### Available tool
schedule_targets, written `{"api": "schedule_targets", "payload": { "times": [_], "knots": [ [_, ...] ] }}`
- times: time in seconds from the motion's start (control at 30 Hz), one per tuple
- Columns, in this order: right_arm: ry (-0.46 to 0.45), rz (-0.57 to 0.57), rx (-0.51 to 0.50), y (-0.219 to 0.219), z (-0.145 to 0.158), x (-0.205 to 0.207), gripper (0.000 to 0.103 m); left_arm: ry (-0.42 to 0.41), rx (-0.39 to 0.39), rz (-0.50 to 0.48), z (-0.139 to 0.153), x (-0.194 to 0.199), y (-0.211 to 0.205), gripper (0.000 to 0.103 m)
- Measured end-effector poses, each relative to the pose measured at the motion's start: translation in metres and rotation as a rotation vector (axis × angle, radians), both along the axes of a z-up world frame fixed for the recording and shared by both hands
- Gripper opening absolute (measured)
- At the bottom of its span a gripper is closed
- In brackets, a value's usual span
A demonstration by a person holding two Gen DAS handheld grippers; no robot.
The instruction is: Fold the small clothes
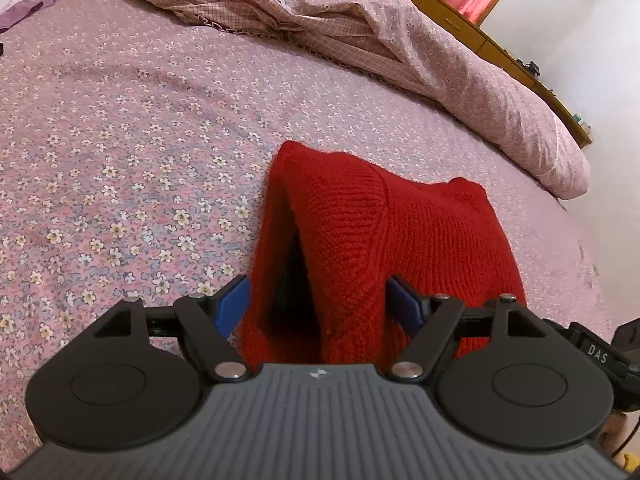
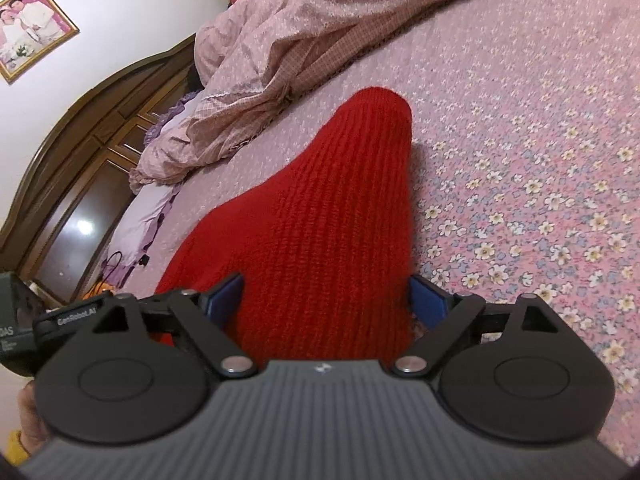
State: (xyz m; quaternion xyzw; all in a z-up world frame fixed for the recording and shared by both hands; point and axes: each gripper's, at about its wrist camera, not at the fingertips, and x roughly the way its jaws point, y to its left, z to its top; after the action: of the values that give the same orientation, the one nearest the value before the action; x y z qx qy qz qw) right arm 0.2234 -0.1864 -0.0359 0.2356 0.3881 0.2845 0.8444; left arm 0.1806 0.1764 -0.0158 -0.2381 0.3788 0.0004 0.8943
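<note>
The left tool (image 1: 318,300) is standing with its jaws wide apart, and a raised fold of the red knitted garment (image 1: 360,240) is sitting between its blue pads (image 1: 234,300) without being pressed; a dark gap is showing inside the fold just ahead of the jaws. The right tool (image 2: 326,300) is likewise spread wide, its jaws straddling the same red knitted garment (image 2: 320,220), whose narrow end is stretching away ahead of it. Neither pair of pads appears to be squeezing the cloth.

The garment is lying on the flowered bed sheet (image 1: 100,160), directly in front of both tools, with a crumpled pink quilt (image 1: 340,20) well beyond it.

Judging by this, a fold is just being laid down and let go, so the step in hand looks like the release after one fold. The next move probably calls for drawing both tools back clear of the knit without dragging it, then picking a fresh edge to fold again or flattening the bulging layer.
</note>
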Motion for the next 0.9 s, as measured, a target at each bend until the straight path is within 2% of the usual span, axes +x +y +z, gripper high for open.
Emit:
{"api": "schedule_targets", "payload": {
  "times": [0.27,0.9],
  "knots": [
    [0.084,0.027,0.093,-0.001,-0.015,0.014,0.092,-0.003,0.012,-0.007,0.000,0.002,0.001,0.080],
    [0.100,0.087,0.133,0.006,-0.017,0.024,0.092,-0.014,0.019,0.005,-0.001,-0.002,0.001,0.080]
  ]
}}
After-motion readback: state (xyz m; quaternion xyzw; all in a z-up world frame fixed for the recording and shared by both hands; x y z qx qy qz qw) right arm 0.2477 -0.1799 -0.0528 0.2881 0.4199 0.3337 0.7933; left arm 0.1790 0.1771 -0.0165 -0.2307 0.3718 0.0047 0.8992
